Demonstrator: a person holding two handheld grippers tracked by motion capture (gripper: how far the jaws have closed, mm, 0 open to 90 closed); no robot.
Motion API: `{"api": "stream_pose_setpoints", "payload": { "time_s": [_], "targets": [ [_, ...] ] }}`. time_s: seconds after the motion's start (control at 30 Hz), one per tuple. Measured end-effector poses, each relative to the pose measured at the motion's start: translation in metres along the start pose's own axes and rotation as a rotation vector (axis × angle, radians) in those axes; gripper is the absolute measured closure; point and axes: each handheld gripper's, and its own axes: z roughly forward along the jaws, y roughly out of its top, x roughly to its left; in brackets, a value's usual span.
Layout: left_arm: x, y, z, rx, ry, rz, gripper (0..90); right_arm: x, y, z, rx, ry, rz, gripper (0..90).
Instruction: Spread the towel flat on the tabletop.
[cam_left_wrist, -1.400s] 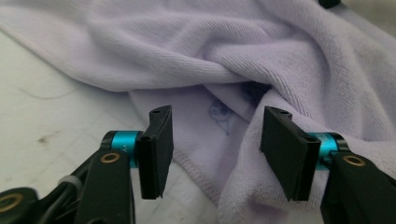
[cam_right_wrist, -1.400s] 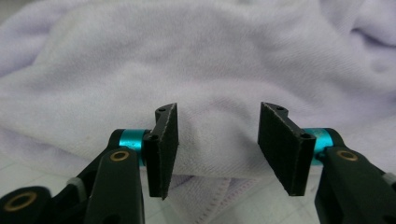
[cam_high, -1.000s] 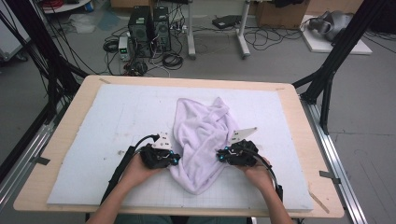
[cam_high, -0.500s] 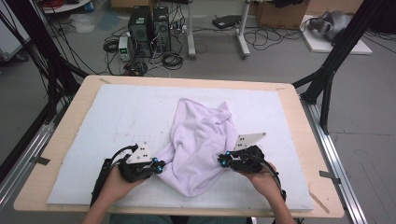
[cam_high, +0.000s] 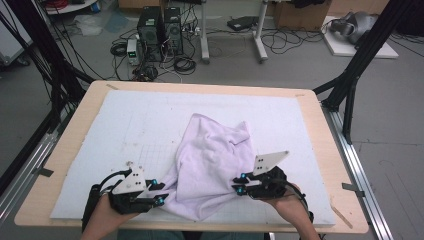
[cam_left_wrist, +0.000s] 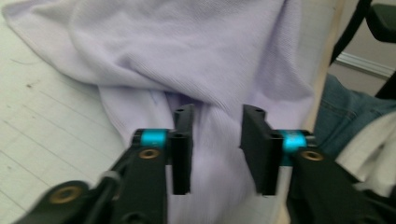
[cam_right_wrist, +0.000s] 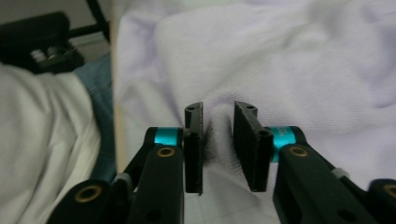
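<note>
From above, the cloth (cam_high: 212, 165) lies crumpled on the worktop (cam_high: 80, 125), near the front edge, with my left gripper (cam_high: 159, 193) at its near left corner and my right gripper (cam_high: 238, 184) at its right side. Along my left fingers (cam_left_wrist: 183, 149), they have just been opening, released, with cloth in the gap. My right fingers (cam_right_wrist: 194, 149) have been parting too, a fold loose between them.
</note>
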Motion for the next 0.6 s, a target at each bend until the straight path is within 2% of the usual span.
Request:
{"api": "stream_pose_setpoints", "payload": {
  "time_s": [0.03,0.07,0.17,0.2,0.23,0.3,0.33,0.4,0.5,0.53,0.6],
  "targets": [
    [0.005,0.003,0.002,-0.011,0.007,-0.005,53.9,-0.009,0.004,-0.005,-0.019,-0.045,0.014,67.3],
    [0.010,0.007,0.005,-0.021,0.010,-0.015,53.9,-0.009,0.004,-0.005,-0.019,-0.045,0.014,67.3],
    [0.027,0.018,0.021,-0.037,0.012,-0.040,51.4,-0.025,0.009,-0.003,-0.019,-0.072,0.043,64.7],
    [0.032,0.021,0.027,-0.036,0.016,-0.045,50.1,-0.033,0.012,0.001,-0.037,-0.058,0.054,63.2],
    [0.036,0.024,0.033,-0.028,0.026,-0.041,50.1,-0.033,0.012,0.001,-0.037,-0.058,0.054,63.2],
    [0.041,0.029,0.043,-0.028,0.035,-0.037,50.1,-0.037,0.014,0.000,-0.094,-0.016,0.071,63.1],
    [0.044,0.031,0.048,-0.027,0.040,-0.032,50.1,-0.037,0.015,-0.001,-0.111,-0.018,0.068,62.9],
    [0.050,0.033,0.058,-0.013,0.048,-0.029,50.1,-0.038,0.016,-0.006,-0.108,-0.037,0.058,61.8],
    [0.060,0.030,0.073,0.016,0.056,-0.055,49.1,-0.040,0.013,-0.012,-0.104,-0.059,0.074,61.0],
    [0.063,0.029,0.078,0.033,0.062,-0.066,48.3,-0.042,0.010,-0.011,-0.088,-0.078,0.080,60.0],
    [0.067,0.025,0.088,0.070,0.079,-0.078,45.5,-0.046,0.004,-0.002,-0.013,-0.116,0.096,57.2]
  ]
}}
